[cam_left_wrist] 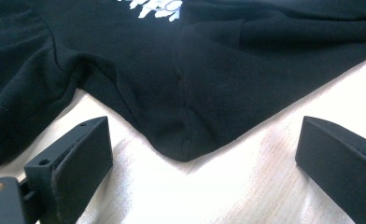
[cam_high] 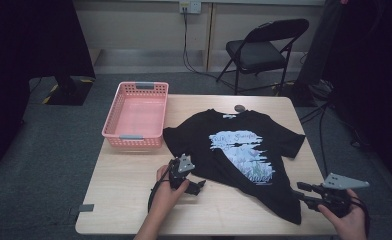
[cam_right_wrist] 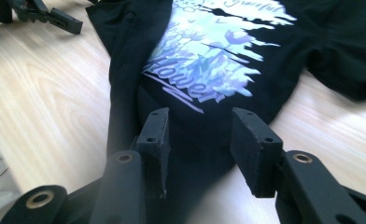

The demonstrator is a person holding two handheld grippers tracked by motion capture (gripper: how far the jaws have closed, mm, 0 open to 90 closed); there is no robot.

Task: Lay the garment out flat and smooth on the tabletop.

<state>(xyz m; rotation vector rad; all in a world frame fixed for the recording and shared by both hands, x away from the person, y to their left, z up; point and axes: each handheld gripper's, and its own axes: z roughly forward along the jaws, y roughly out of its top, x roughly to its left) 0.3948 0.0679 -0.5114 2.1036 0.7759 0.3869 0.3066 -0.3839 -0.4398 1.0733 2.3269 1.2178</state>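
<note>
A black T-shirt [cam_high: 244, 145] with a pale blue and white print lies spread, slightly askew, on the wooden table [cam_high: 129, 195]. My left gripper [cam_high: 196, 186], held in a hand, rests on the table at the shirt's lower left corner. In the left gripper view its jaws [cam_left_wrist: 202, 140] stand wide open, one on each side of a pointed shirt corner [cam_left_wrist: 186, 149], not touching it. My right gripper [cam_high: 303, 192] sits at the shirt's lower right hem. Its jaws [cam_right_wrist: 200, 121] are open over the hem fabric [cam_right_wrist: 195, 135], just below the print [cam_right_wrist: 209, 60].
A pink plastic basket [cam_high: 109, 122] stands empty at the table's back left, beside the shirt's sleeve. A small dark round thing [cam_high: 240, 107] lies by the collar. A black folding chair [cam_high: 264, 50] stands behind the table. The left gripper [cam_right_wrist: 36, 14] shows far off in the right gripper view.
</note>
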